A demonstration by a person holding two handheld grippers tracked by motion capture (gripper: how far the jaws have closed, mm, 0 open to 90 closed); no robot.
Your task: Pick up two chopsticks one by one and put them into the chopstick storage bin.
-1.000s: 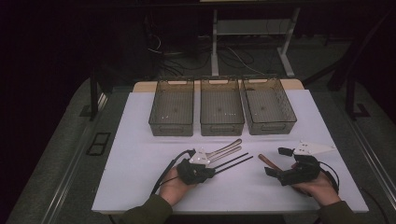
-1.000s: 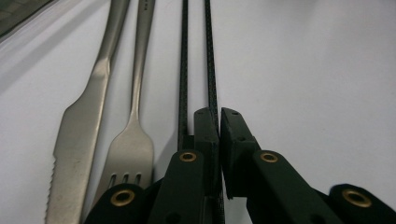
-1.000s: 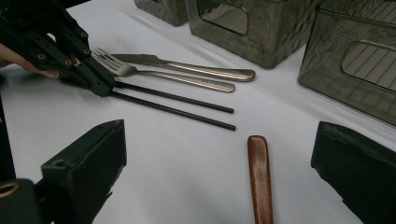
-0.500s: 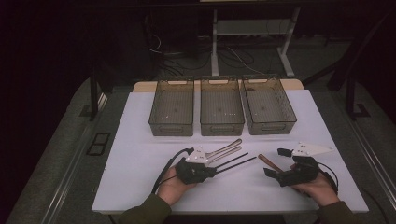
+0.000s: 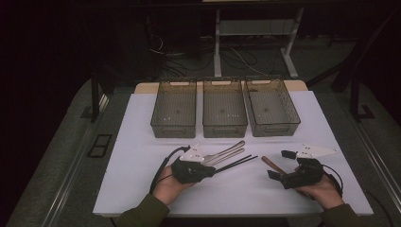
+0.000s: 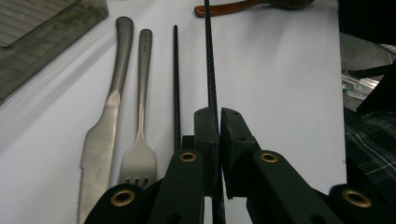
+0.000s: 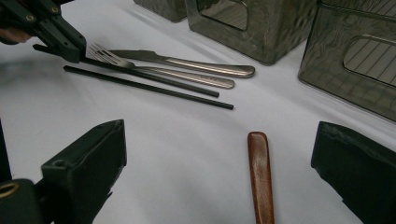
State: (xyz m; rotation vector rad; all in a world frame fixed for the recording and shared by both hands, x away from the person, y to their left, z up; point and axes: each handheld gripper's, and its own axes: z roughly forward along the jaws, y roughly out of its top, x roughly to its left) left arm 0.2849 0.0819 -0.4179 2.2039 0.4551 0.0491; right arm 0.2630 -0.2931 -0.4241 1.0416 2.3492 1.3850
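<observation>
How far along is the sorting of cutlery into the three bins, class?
Hardly begun. Done: nothing; the three bins look empty. In hand: the left gripper is shut on one black chopstick. Left: the other chopstick, the fork, the knife and the brown-handled utensil lie on the white table. The right gripper is open with that brown handle between its jaws.

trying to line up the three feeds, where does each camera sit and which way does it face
High view: above the person's side, looking forward and down on the white table and three bins; forearms, hands and both tools show.
Left gripper view: rides the left tool, looking along its jaws, shut on a black chopstick; knife and fork beside.
Right gripper view: rides the right tool, open jaws over a brown handle.
Shared: both gripper views show knife, fork, chopsticks.
</observation>
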